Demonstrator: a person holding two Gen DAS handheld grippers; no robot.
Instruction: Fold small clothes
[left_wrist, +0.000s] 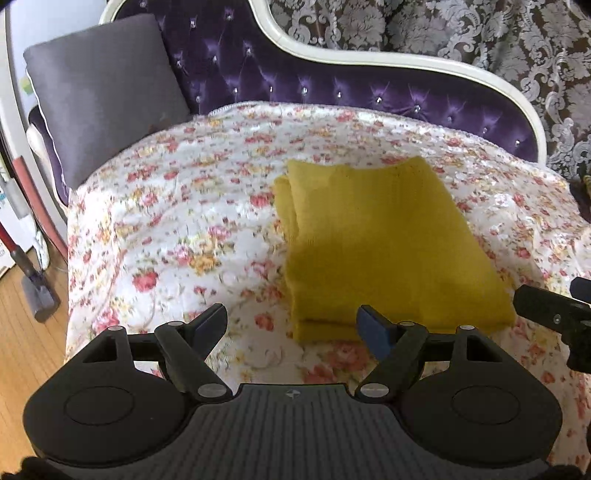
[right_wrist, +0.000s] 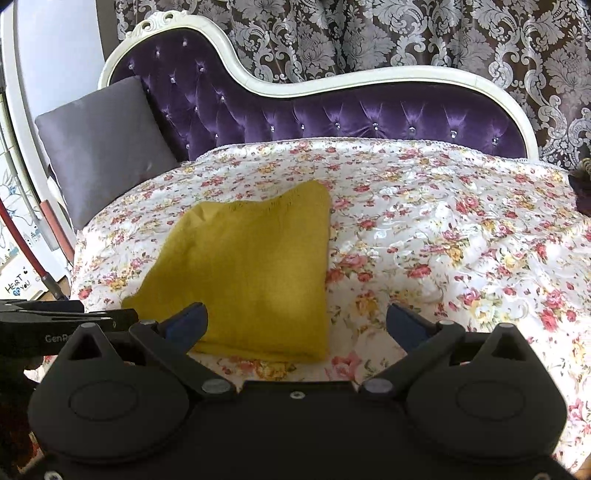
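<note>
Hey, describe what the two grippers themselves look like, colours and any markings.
Both are matte black plastic. The left gripper and right gripper each have two rounded housings with circular caps, linkage arms with silver pivot pins, and blue pads on the jaws. The left has a ribbed grey centre plate with a small round emblem. White lettering starting "GenR" shows on the left one's side.

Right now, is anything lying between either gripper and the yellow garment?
Nothing visible does. The yellow garment lies folded on the floral cover, just ahead of the open left gripper and open right gripper. The grey cushion sits well off to the side.
</note>
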